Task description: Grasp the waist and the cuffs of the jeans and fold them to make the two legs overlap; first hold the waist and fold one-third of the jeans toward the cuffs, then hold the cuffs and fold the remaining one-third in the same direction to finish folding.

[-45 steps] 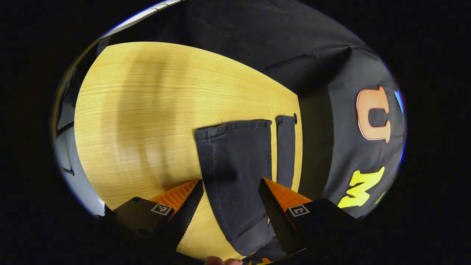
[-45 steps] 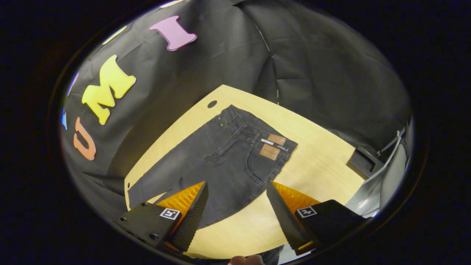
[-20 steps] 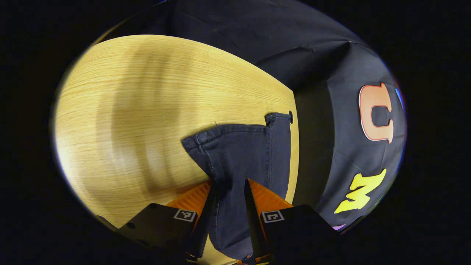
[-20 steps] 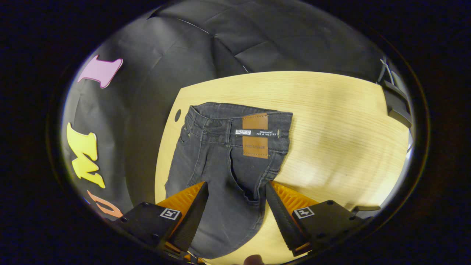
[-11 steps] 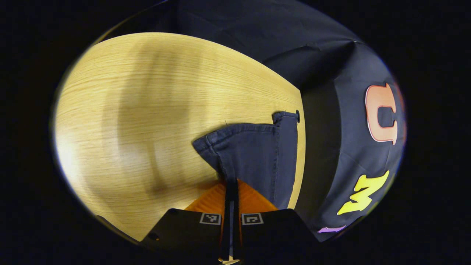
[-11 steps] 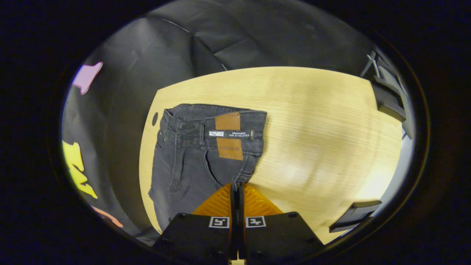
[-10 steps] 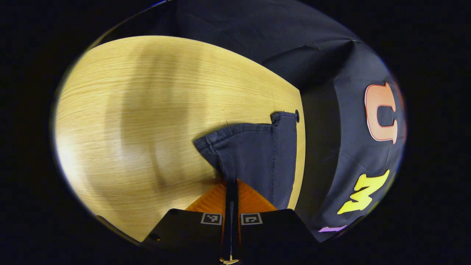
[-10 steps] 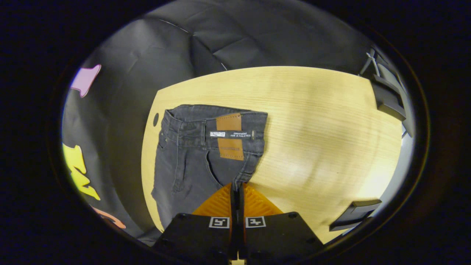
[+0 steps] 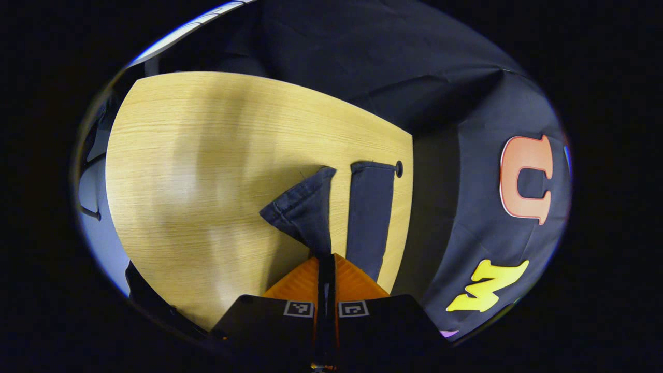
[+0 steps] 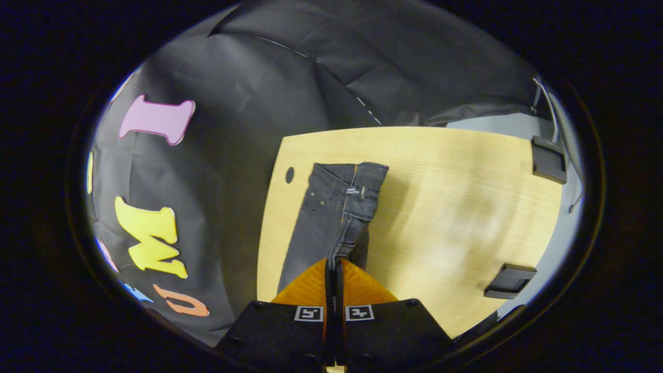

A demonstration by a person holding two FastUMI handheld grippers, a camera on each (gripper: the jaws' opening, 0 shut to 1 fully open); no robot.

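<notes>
Above the surface (image 9: 207, 155), we see both grippers' jaws clamped on the jeans (image 10: 331, 217): left gripper (image 9: 326, 261), right gripper (image 10: 334, 267).

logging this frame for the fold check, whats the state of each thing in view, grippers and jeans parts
left gripper: shut on the near leg's cloth
near leg: lifted, cuff hanging twisted above the table
far leg: lying flat by the table's edge
right gripper: shut on the jeans near the waist
waist: raised and bunched, partly folded over
table: bare wood beside the jeans
</notes>
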